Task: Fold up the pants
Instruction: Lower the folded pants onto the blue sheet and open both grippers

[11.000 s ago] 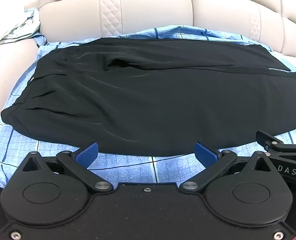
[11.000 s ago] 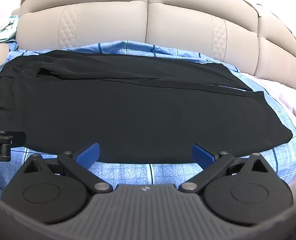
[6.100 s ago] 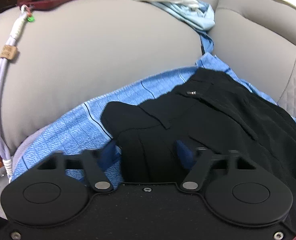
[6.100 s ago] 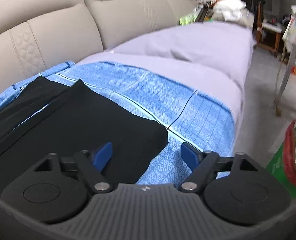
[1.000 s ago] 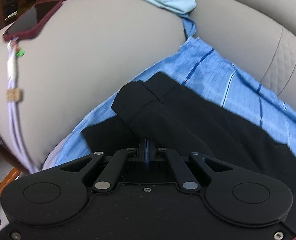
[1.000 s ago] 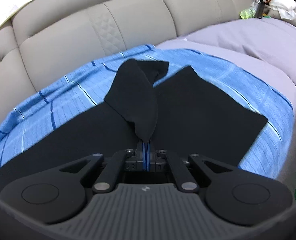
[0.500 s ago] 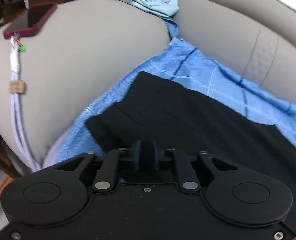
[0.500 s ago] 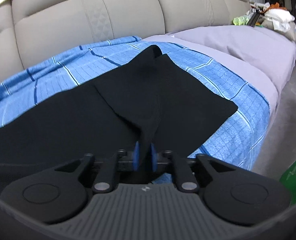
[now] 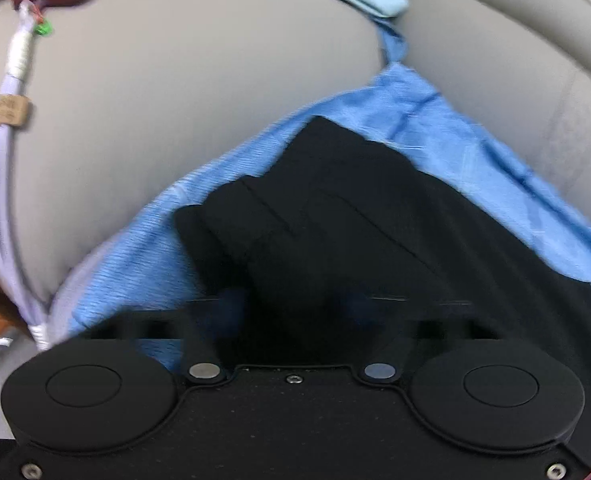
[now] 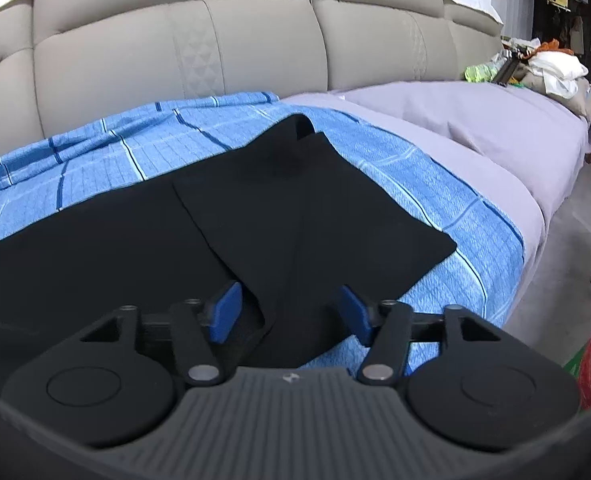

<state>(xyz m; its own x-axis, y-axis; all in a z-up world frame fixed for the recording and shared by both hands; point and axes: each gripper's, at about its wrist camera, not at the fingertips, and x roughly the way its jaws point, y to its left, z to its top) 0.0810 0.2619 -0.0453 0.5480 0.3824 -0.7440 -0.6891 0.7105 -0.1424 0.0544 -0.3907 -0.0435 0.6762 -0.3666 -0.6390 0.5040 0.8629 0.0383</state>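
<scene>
Black pants (image 10: 255, 216), thin, limp, likely light, lie part-folded on blue sheet (image 10: 95, 152) over sofa. Left gripper (image 9: 291, 308) & right gripper (image 10: 287, 312) both open, holding nothing; pinch at hems/waistband corners

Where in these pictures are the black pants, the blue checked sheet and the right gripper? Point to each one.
black pants (image 10: 315, 216): right wrist view, on the folded-over leg end.
blue checked sheet (image 10: 95, 148): right wrist view, on the bare part behind the pants.
right gripper (image 10: 291, 312): right wrist view, midway between its open blue fingertips.
</scene>
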